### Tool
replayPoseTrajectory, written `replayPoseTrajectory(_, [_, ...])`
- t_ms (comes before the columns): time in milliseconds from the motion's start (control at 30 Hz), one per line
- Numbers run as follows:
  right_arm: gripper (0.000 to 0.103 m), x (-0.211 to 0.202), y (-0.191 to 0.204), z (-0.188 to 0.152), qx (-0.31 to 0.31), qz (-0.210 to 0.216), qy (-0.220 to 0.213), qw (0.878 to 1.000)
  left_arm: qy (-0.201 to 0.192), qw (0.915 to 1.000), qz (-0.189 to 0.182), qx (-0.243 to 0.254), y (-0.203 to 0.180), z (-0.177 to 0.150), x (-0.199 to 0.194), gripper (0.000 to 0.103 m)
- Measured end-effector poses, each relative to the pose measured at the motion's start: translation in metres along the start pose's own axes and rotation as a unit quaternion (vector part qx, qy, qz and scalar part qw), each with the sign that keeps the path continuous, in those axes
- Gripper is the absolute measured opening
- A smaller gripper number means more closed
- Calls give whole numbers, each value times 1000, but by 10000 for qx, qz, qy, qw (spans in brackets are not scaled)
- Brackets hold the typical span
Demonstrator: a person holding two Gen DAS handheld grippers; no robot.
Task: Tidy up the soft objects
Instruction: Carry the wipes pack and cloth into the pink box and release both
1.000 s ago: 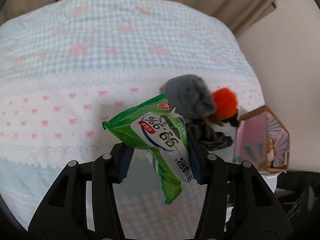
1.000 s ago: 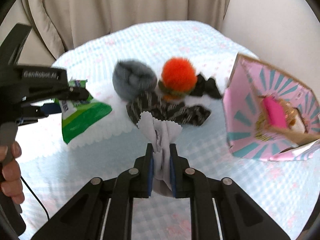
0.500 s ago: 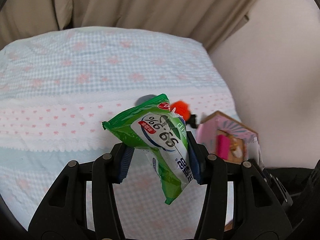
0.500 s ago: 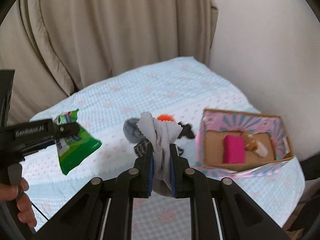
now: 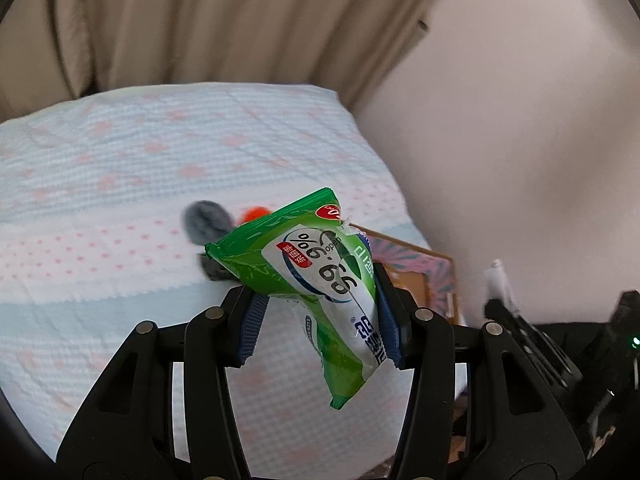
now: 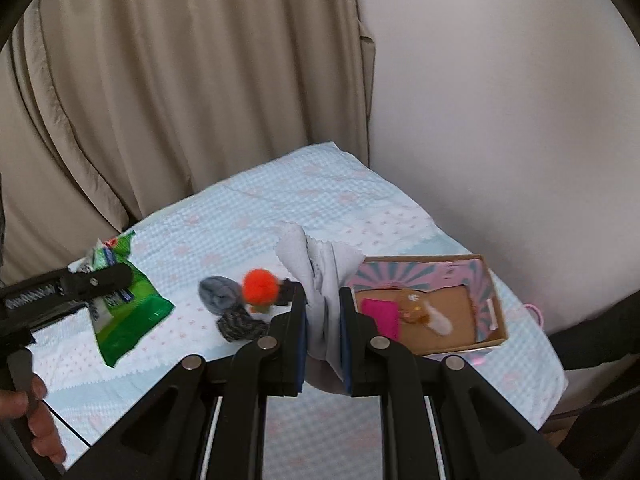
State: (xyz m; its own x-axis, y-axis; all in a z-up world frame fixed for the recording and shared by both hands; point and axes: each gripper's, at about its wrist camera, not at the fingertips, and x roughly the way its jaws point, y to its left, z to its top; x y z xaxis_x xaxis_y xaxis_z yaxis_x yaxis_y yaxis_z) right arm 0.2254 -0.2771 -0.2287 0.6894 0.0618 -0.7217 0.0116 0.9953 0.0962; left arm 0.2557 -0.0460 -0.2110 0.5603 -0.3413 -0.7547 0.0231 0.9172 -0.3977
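A: Where did the left wrist view look from?

B: From high above the bed (image 5: 120, 168), angled down along its fingers, facing the curtain (image 5: 200, 20) and wall.

A: And the right wrist view?

B: Also raised and well back, facing the same curtain (image 6: 160, 80). Both caught the pink box (image 6: 486, 280), the orange pompom (image 6: 260, 285) and grey pompom (image 6: 218, 294).

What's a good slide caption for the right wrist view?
Right tongs grip a grey cloth above the bed, pink box alongside.
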Motion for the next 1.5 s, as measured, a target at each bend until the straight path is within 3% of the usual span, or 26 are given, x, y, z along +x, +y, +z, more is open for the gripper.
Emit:
replayPoseTrajectory(133, [13, 13, -48, 2, 8, 26, 194, 9998, 170, 9996, 151, 178, -40, -7, 25, 46])
replayPoseTrajectory(367, [13, 49, -129, 20, 71, 65, 547, 9985, 515, 9981, 258, 201, -104, -14, 102, 46])
replayPoseTrajectory(633, [13, 110, -189, 32, 287, 328, 1085, 9931, 1106, 9914, 539, 440, -147, -17, 199, 46])
replayPoseTrajectory(900, [13, 188, -220, 23, 649, 568, 1864, 9787, 1758, 9773, 885, 782, -155, -18, 281, 46])
replayPoseTrajectory(1133, [13, 238, -238, 8, 979, 762, 2398, 9629, 2307, 9549, 1181, 1452, -164, -35, 334, 46])
replayPoseTrajectory(1233, [13, 252, -246, 4, 1140, 809, 2562, 9565, 2387, 9491, 1151, 1701, -169, -41, 348, 46])
replayPoseTrajectory(1267, [13, 257, -248, 3, 1169, 828, 2632, 9540, 2400, 9471, 1131, 1808, -171, -42, 352, 49])
replayPoseTrajectory(1333, [13, 267, -250, 3, 1207, 817, 2744, 9505, 2458, 9390, 1159, 2106, -177, -48, 359, 67])
replayPoseTrajectory(1367, [16, 273, -251, 3, 1231, 795, 2805, 9486, 2446, 9375, 1147, 2195, -180, -50, 362, 94])
replayPoseTrajectory(1400, [20, 278, -252, 2, 1254, 769, 2869, 9466, 2438, 9360, 1115, 2279, -182, -53, 363, 103])
replayPoseTrajectory(1467, [55, 287, -255, 1, 1281, 818, 2929, 9440, 2450, 9343, 1098, 2344, -181, -56, 366, 103])
replayPoseTrajectory(1500, [62, 286, -254, 3, 1240, 916, 2830, 9466, 2474, 9340, 1106, 2329, -180, -58, 366, 103])
